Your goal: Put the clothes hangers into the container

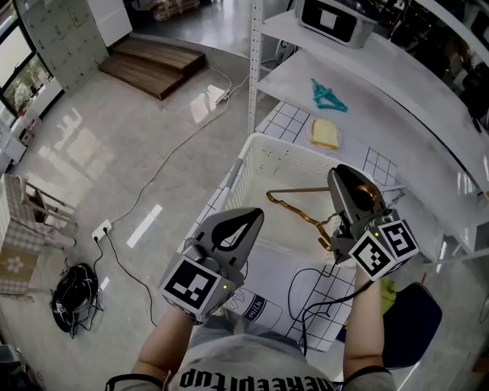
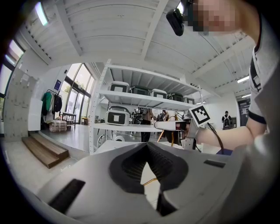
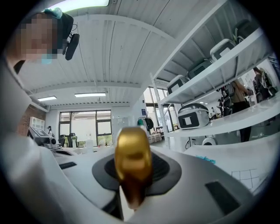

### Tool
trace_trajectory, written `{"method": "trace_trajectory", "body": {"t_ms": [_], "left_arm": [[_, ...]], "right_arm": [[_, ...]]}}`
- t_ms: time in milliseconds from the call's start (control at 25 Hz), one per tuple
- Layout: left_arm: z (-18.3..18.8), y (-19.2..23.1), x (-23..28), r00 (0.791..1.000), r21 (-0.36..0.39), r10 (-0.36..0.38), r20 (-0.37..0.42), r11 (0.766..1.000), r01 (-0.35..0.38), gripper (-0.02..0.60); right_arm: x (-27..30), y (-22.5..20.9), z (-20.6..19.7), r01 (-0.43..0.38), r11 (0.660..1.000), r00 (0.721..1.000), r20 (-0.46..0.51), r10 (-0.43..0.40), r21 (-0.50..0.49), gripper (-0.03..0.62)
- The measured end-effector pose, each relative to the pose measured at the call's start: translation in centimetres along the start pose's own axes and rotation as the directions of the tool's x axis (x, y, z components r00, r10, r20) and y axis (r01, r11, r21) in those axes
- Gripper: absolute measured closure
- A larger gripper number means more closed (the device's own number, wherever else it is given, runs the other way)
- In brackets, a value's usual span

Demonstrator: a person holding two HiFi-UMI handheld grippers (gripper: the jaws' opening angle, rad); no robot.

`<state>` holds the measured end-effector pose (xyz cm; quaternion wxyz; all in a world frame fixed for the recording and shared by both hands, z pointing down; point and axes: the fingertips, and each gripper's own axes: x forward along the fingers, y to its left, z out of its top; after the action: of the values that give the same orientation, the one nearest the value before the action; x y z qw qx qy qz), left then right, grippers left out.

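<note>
A gold clothes hanger (image 1: 294,205) hangs over the inside of the white perforated basket (image 1: 260,153). My right gripper (image 1: 355,183) is shut on its upper part, at the basket's right side. In the right gripper view the gold hanger (image 3: 132,162) stands upright between the pads and hides the tips of the right gripper (image 3: 133,144). My left gripper (image 1: 248,218) is over the basket's near left rim, shut and holding nothing. In the left gripper view the tips of the left gripper (image 2: 147,146) meet. A teal hanger (image 1: 328,95) lies on the white shelf behind the basket.
White shelving (image 1: 367,84) runs along the right, with a yellow item (image 1: 325,134) and an appliance (image 1: 332,19) on it. The basket stands on a checked mat (image 1: 306,290). A blue stool (image 1: 412,321) is at the right. Cables (image 1: 72,294) and a chair (image 1: 23,229) are at the left.
</note>
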<state>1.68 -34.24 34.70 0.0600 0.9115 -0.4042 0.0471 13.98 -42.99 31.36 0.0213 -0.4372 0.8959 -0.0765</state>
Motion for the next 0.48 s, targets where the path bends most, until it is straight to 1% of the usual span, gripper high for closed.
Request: {"method": "trace_trajectory", "body": {"t_ms": [200,480], "left_arm": [[-0.1,-0.7,0.5,1.000,0.002,-0.013,-0.004,1.000,0.013,0.568],[0.1,-2.1,1.3,0.999,0.006,-0.038,-0.002,0.999,0.038,0.568]], "right_arm": [[-1.4,-1.8,0.4,0.050,0.999,0.999,0.004,-0.050,-0.009,0.474],[-3.7,-3.7,1.1,0.104,0.994,0.995,0.013,-0.103,-0.023,0.473]]}}
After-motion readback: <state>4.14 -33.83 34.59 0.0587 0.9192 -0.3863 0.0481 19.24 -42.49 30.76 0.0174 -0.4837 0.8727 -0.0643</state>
